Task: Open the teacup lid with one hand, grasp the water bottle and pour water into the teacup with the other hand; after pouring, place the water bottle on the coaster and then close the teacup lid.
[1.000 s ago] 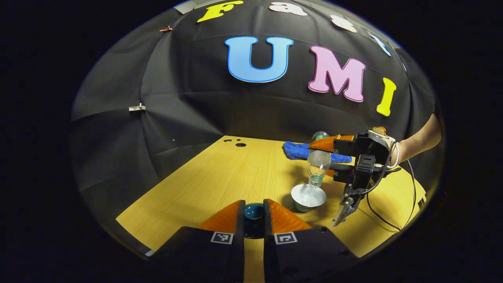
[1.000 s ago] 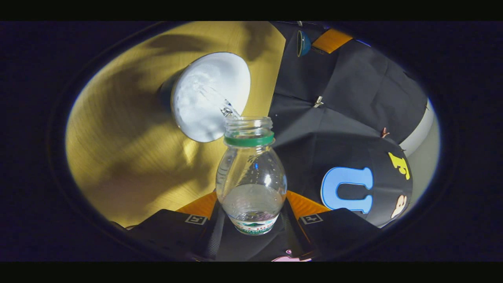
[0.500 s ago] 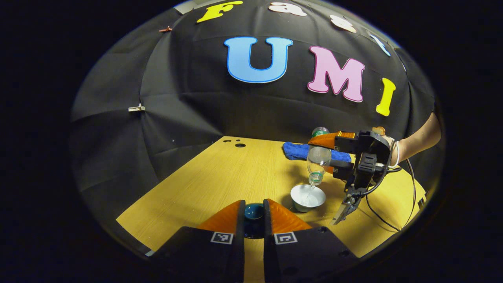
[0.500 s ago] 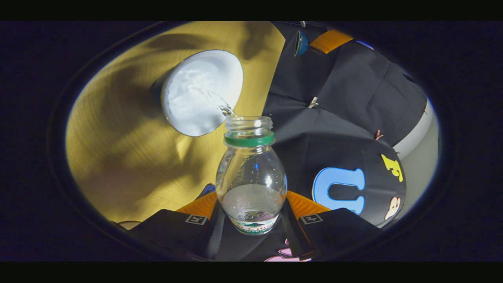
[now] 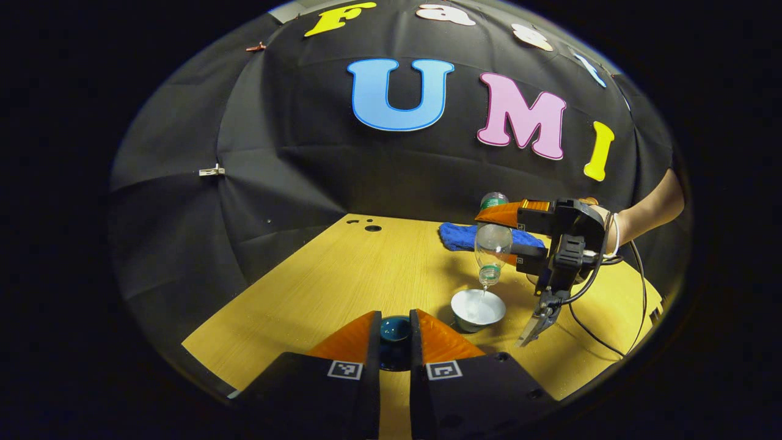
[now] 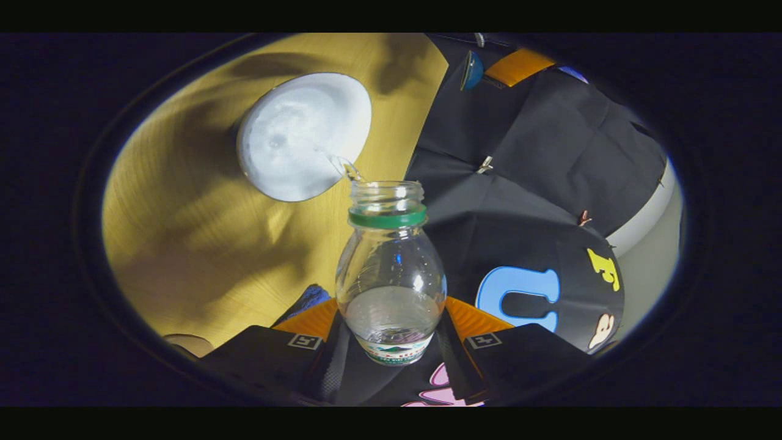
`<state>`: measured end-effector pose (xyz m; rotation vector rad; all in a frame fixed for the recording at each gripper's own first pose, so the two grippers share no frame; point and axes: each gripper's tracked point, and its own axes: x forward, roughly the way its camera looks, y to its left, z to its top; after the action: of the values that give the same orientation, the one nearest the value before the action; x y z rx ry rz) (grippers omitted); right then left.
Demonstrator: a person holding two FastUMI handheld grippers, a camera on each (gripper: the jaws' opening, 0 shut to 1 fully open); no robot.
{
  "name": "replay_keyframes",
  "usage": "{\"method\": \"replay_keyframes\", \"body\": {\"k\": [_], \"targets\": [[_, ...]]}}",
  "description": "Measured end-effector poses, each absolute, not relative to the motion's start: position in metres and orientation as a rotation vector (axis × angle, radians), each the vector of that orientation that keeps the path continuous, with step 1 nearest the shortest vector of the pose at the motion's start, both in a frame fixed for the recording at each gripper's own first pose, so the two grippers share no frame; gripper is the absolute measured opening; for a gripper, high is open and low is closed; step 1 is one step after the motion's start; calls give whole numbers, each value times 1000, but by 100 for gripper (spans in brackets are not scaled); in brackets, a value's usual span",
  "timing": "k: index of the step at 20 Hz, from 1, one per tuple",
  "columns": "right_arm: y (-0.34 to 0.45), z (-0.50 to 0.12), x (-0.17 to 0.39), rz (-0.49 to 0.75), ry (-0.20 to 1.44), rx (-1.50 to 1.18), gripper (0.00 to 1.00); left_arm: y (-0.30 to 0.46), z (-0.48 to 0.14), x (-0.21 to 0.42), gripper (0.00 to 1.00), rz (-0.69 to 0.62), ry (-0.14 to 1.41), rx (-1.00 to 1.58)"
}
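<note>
Pouring underway: my right fingers (image 6: 391, 333) grip the water bottle (image 6: 391, 287), tipped over the teacup (image 6: 303, 135) at upper left; my left fingers (image 5: 394, 342) pinch what looks like the lid (image 5: 394, 330); coaster placement and lid closing remain.

On the table (image 5: 342, 269), the teacup (image 5: 478, 309) stands right of the lid (image 5: 395, 330). The bottle (image 5: 492, 247) hangs mouth-down above the cup; a cloth (image 5: 459, 235) lies behind.
</note>
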<state>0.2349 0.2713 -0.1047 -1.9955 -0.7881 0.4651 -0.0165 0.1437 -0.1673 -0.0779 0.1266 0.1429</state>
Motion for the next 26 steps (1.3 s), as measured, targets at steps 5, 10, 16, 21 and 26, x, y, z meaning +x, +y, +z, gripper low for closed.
{"method": "replay_keyframes", "body": {"k": [5,10,16,21,26], "targets": [[278,-97,234,469,-826,-2014,70,147,-166,-18,24,158,120,-78],[283,-96,231,482,-860,-2038,70,147,-165,-20,24,165,116,-71],[284,-101,231,486,-873,-2059,70,143,-169,-21,24,165,122,-68],[287,-103,229,493,-887,-2064,70,138,-168,-19,24,160,118,-53],[287,-103,227,493,-891,-2065,70,136,-168,-20,24,160,119,-54]]}}
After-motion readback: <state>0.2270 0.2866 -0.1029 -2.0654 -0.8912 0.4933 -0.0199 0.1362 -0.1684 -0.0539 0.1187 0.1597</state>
